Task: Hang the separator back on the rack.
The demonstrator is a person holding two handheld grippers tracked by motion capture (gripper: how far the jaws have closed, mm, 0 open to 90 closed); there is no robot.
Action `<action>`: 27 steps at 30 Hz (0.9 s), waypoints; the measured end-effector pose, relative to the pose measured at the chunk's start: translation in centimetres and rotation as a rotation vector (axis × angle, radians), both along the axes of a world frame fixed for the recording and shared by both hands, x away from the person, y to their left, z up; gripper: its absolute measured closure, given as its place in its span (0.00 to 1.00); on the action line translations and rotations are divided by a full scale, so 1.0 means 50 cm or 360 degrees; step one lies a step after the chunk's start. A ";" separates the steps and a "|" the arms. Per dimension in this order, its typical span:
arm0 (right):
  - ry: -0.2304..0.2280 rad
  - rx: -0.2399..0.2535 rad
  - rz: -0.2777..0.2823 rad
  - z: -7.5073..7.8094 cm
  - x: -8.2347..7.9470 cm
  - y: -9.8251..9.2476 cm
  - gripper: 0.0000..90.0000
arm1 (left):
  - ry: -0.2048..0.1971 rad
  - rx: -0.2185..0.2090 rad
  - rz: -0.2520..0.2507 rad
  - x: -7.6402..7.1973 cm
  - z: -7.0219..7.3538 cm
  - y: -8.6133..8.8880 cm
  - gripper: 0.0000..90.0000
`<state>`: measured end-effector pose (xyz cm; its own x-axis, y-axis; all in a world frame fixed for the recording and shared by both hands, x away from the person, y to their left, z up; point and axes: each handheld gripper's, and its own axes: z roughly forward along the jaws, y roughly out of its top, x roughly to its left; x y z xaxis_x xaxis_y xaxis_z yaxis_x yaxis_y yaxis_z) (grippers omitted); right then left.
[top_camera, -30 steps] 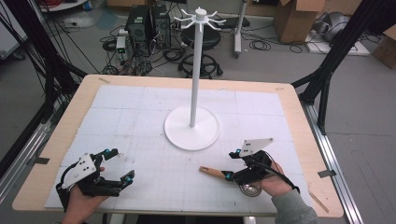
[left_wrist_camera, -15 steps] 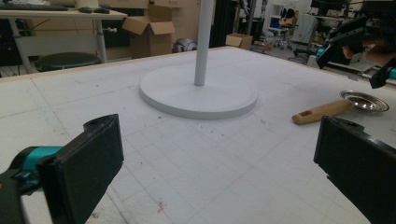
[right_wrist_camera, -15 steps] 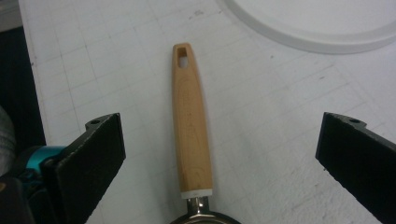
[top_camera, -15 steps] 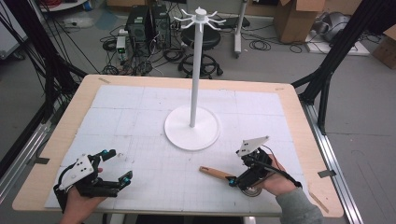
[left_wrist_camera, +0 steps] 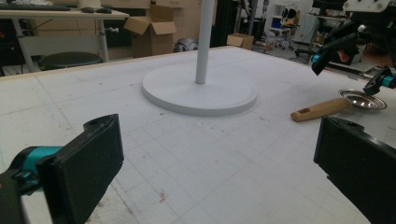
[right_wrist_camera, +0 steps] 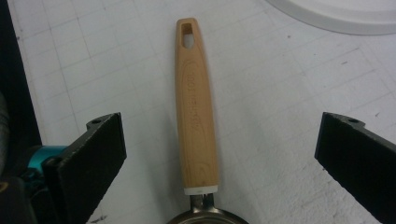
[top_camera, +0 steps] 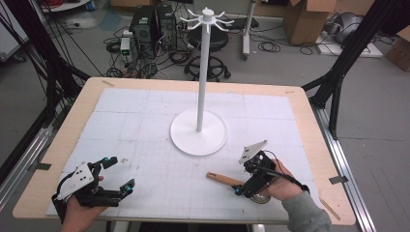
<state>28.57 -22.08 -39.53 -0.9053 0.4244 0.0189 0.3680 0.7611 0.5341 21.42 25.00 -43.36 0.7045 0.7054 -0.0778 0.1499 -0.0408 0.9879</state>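
Your right gripper (right_wrist_camera: 219, 154) hangs released, jaws just widened, straddling the strainer's wooden handle (right_wrist_camera: 195, 109), which points toward 12 o'clock.

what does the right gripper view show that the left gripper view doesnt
Right gripper view: the hanging hole at the end of the wooden handle, seen from straight above between the right tool's wide-open jaws, which have just been opening; nothing is gripped.

Left gripper view: the stand's white pole, the shallow metal bowl of the utensil, the right tool from outside, cardboard boxes behind, and the left tool's own open jaws.

Both: the wooden handle, the stand's round base, the gridded white mat.
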 end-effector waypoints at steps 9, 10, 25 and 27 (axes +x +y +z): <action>0.0025 -0.0081 -0.0001 -0.011 0.003 0.012 0.07 | 0.0007 0.0004 -0.0004 -0.001 0.000 -0.003 0.02; 0.0032 -0.0089 -0.0005 -0.012 0.003 0.012 0.09 | 0.0005 0.0007 -0.0008 0.000 -0.001 -0.004 0.02; 0.0144 -0.0226 -0.0006 -0.031 0.006 0.018 0.43 | 0.0018 0.0007 -0.0032 0.010 -0.004 -0.013 0.02; 0.0155 -0.0241 0.0009 -0.034 0.005 0.022 0.46 | 0.0016 0.0012 -0.0033 0.010 -0.004 -0.012 0.02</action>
<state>28.83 -21.01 -41.23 -0.9046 0.4242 0.0429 0.4081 0.8323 0.3751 21.94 24.38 -43.54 0.7180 0.6914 -0.0798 0.1591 -0.0514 0.9859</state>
